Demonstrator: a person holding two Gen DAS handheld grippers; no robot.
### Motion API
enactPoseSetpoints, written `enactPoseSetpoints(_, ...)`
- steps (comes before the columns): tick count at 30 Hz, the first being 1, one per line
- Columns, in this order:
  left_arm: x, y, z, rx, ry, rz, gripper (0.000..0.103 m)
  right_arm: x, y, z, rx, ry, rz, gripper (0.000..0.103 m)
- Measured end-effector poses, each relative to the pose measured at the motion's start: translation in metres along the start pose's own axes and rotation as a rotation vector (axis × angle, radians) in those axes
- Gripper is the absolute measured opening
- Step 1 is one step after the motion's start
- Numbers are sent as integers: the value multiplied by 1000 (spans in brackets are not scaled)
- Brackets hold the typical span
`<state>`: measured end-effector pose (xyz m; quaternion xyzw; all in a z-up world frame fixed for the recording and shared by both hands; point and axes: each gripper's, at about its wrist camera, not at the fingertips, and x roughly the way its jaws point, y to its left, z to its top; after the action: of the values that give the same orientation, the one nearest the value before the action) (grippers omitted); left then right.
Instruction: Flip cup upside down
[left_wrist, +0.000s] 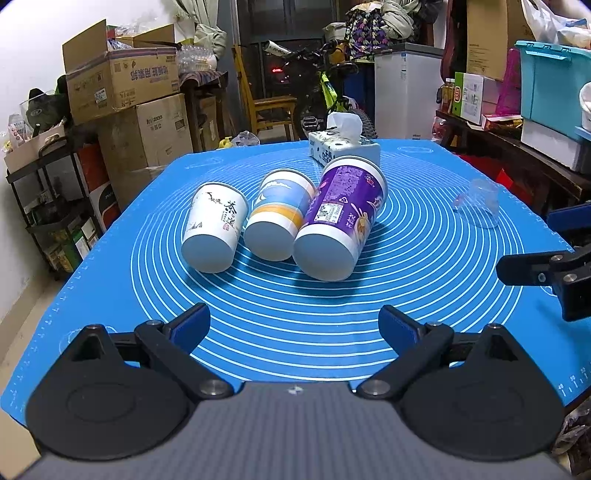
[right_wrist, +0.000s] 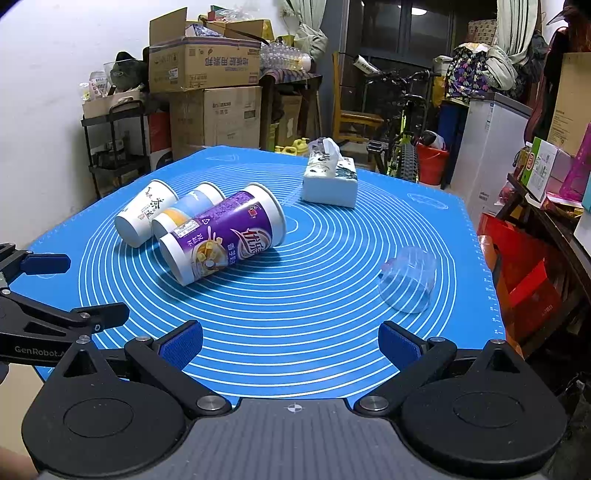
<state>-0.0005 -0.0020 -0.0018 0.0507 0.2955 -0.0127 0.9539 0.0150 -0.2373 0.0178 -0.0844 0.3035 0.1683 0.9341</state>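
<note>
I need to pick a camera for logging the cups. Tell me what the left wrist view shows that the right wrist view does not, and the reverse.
Only the left wrist view: the round bases of the three lying cups face the camera, and a turquoise storage bin sits at far right.

Only the right wrist view: the purple cup shows its printed side, and a red bucket stands near the bicycle.

Both: white cup, blue-and-yellow cup, clear plastic cup, tissue box, blue mat, and an open gripper.

I am holding my left gripper (left_wrist: 294, 325) and my right gripper (right_wrist: 290, 341) side by side, low and level, both with jaws spread wide and gripping nothing.
</note>
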Motion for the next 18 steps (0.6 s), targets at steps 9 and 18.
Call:
enactPoseSetpoints(9, 1, -1, 0, 6, -5, -4, 97, -2, -3, 0, 5, -2, 4, 101)
enactPoseSetpoints(18, 1, -1, 0, 7, -2, -4, 97, -2, -3, 0, 6, -2, 3, 101)
